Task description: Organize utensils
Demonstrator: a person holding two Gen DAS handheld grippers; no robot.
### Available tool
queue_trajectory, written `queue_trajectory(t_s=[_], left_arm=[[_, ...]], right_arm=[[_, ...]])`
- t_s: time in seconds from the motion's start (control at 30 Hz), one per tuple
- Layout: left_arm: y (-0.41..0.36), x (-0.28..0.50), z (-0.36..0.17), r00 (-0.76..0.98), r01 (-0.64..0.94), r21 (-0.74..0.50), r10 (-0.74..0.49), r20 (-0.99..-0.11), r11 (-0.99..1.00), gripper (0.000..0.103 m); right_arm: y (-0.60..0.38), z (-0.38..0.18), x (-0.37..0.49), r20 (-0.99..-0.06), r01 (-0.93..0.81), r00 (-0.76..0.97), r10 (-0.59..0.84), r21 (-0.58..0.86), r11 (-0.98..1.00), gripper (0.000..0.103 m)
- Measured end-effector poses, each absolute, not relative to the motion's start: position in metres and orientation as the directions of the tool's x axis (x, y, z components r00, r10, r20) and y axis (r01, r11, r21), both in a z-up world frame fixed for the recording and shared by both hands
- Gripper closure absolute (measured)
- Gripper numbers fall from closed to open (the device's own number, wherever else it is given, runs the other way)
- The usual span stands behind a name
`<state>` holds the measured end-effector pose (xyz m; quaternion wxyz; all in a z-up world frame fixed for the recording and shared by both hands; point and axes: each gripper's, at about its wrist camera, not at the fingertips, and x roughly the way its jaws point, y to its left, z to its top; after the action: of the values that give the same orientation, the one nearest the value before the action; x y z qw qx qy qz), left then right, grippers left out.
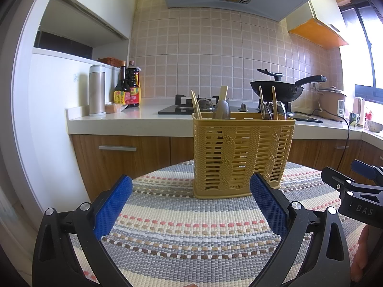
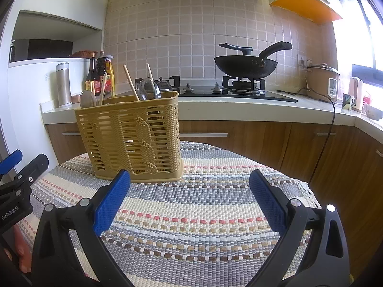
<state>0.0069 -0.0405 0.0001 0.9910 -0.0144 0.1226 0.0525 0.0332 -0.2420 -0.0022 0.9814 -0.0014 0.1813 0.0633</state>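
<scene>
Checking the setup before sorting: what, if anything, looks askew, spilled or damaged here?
Nothing stands out. The tan slatted plastic utensil basket stands upright on the striped woven mat, with wooden chopsticks and metal spoons leaning inside. Nothing lies spilled on the mat.

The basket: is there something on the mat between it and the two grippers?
Nothing visible. Only bare striped mat lies between the basket and the open left gripper; likewise for the open right gripper.
</scene>
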Motion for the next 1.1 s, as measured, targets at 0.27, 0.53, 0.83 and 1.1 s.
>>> queue_trajectory(t_s=[0.27, 0.53, 0.83, 1.1], left_arm=[[-0.0405, 0.0068, 0.0003, 0.964, -0.107, -0.015, 0.1, -0.245, 0.994, 0.008], [-0.0399, 0.0068, 0.001, 0.963, -0.108, -0.018, 0.1, -0.249, 0.994, 0.008], [-0.0339, 0.0097, 0.0007, 0.963, -0.096, -0.047, 0.081, -0.258, 0.994, 0.008], [-0.0392, 0.006, 0.0017, 0.967, -0.092, -0.018, 0.085, -0.239, 0.996, 0.007]], right_arm=[[-0.243, -0.0024, 0.0327, -0.359, -0.123, 0.925, 0.124, 0.026, 0.992, 0.008], [-0.2421, -0.0022, 0.0327, -0.36, -0.124, 0.925, 0.123, 0.022, 0.992, 0.008], [-0.241, -0.0029, 0.0334, -0.362, -0.122, 0.924, 0.12, 0.017, 0.992, 0.008], [-0.2416, -0.0025, 0.0336, -0.362, -0.121, 0.924, 0.119, 0.018, 0.992, 0.008]])
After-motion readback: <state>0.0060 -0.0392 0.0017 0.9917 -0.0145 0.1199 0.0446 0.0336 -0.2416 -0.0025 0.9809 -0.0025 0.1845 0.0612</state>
